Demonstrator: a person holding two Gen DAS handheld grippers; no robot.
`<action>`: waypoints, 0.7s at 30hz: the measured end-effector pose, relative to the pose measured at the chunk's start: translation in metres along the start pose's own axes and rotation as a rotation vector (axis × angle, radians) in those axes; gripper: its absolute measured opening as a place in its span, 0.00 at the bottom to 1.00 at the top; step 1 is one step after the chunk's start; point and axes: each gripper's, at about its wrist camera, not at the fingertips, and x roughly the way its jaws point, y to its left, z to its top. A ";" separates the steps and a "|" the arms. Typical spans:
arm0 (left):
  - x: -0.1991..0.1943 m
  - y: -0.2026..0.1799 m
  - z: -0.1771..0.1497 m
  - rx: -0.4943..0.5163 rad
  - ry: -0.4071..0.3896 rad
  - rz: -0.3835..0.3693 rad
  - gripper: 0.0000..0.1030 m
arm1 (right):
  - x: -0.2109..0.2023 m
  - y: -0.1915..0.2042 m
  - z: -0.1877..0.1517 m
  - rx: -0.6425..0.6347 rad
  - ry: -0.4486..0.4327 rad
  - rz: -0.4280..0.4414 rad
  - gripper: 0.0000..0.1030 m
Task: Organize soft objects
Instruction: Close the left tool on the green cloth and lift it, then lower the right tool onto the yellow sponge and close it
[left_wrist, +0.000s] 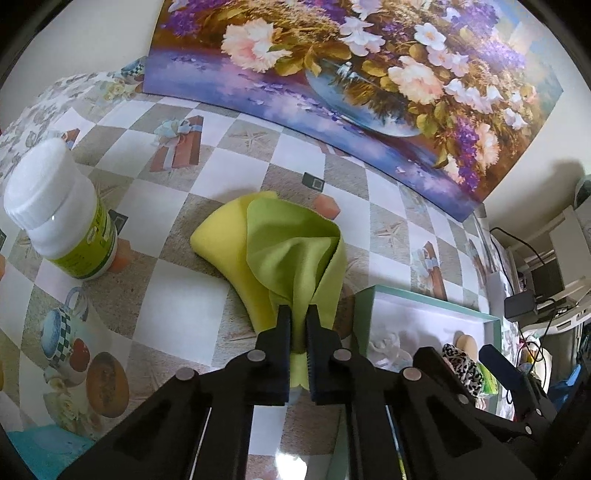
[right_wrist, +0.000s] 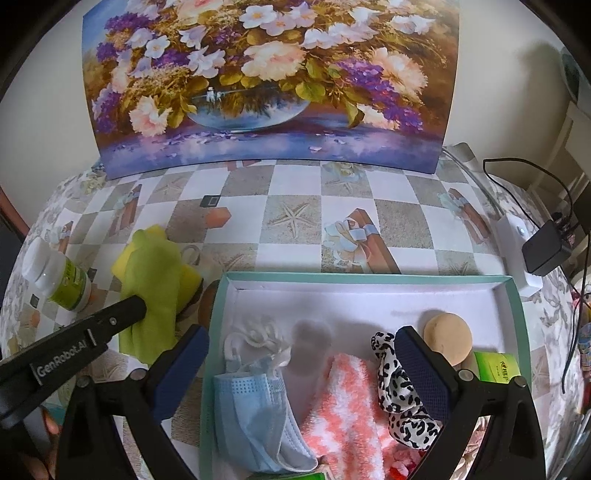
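Observation:
A yellow-green cloth (left_wrist: 284, 254) lies bunched on the checked tablecloth, left of a teal-rimmed white box (right_wrist: 515, 295). My left gripper (left_wrist: 298, 314) is shut on the cloth's near end, and the fabric rises in a fold between its black fingers. From the right wrist view the same cloth (right_wrist: 155, 288) shows with the left gripper's arm reaching onto it. My right gripper (right_wrist: 301, 341) hangs open over the box, nothing between its blue pads. Inside the box lie a blue face mask (right_wrist: 255, 410), a pink-and-white fuzzy sock (right_wrist: 347, 417), a leopard-print scrunchie (right_wrist: 399, 398), a white scrunchie (right_wrist: 258, 334) and a tan round puff (right_wrist: 447, 338).
A white-capped bottle with a green label (left_wrist: 62, 206) stands left of the cloth. A flower painting (right_wrist: 269, 85) leans against the wall at the back. A green packet (right_wrist: 496, 365) sits on the box's right rim. Cables and a black adapter (right_wrist: 546, 251) lie off the table's right edge.

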 end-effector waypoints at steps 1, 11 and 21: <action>-0.002 -0.001 0.000 0.005 -0.003 -0.004 0.07 | 0.000 0.000 0.000 -0.001 -0.002 0.000 0.99; -0.024 0.001 0.003 0.002 -0.058 -0.009 0.06 | -0.014 0.002 0.004 0.002 -0.042 0.019 0.99; -0.056 0.034 0.005 -0.083 -0.128 0.042 0.06 | -0.018 0.015 0.005 -0.011 -0.059 0.097 0.99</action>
